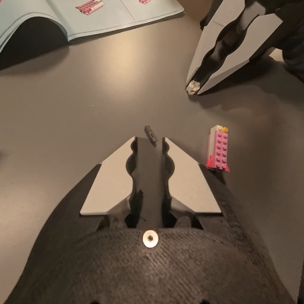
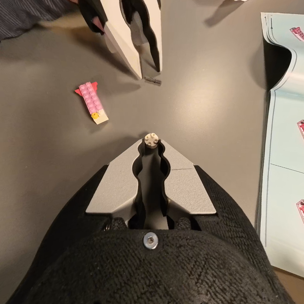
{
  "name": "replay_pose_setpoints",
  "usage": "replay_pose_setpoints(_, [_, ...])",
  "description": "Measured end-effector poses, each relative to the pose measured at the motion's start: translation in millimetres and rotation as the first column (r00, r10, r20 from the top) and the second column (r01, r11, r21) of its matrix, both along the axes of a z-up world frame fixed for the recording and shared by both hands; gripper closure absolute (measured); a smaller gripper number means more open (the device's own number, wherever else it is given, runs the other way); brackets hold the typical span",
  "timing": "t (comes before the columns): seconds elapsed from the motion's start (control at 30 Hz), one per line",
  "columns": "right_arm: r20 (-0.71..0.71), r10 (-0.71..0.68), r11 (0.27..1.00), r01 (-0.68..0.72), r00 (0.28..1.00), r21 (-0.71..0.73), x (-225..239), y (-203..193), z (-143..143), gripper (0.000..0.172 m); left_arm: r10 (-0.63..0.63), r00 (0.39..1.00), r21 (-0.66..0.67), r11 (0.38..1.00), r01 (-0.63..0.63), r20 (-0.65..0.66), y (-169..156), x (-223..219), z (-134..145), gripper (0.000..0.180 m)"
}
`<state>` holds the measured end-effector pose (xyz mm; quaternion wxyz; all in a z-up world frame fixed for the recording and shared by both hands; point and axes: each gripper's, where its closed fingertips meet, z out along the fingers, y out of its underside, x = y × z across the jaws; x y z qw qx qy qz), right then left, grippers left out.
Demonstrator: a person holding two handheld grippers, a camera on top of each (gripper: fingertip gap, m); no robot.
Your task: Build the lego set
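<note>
Fingers of the left hand-held gripper (image 1: 148,139) are spread above a small dark grey plastic pin (image 1: 150,135) lying unheld on the grey desk (image 1: 82,107), while a round cream studded brick (image 2: 152,141) is pinched by the right hand-held gripper (image 2: 151,142), a pink-and-red brick assembly (image 2: 91,102) lying nearby.

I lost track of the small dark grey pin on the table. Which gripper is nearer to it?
Left. The left gripper is open with the grey pin lying at its fingertips; the right gripper, holding a white round brick, is farther off.
</note>
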<state>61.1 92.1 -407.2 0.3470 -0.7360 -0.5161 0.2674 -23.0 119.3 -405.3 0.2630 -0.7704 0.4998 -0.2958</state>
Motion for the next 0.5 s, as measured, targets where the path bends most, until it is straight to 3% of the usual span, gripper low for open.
replay_pose_setpoints(0.33, [-0.002,0.003,1.0,-0.003,1.0,-0.005,-0.2,-0.4,0.0,0.158,-0.122,0.992,-0.056,0.991,0.122,0.017,-26.7,16.3,2.0,0.155])
replay_pose_setpoints(0.4, [-0.003,0.004,1.0,-0.004,1.0,-0.006,-0.3,-0.5,0.0,0.158,-0.182,0.982,-0.011,0.983,0.183,0.049,-33.4,22.9,9.4,0.158])
replay_pose_setpoints(0.5, [-0.002,0.008,1.0,-0.008,1.0,-0.006,-0.6,-0.9,0.0,0.158,-0.173,0.985,0.16,0.973,0.169,0.011,-14.2,16.2,16.0,0.149])
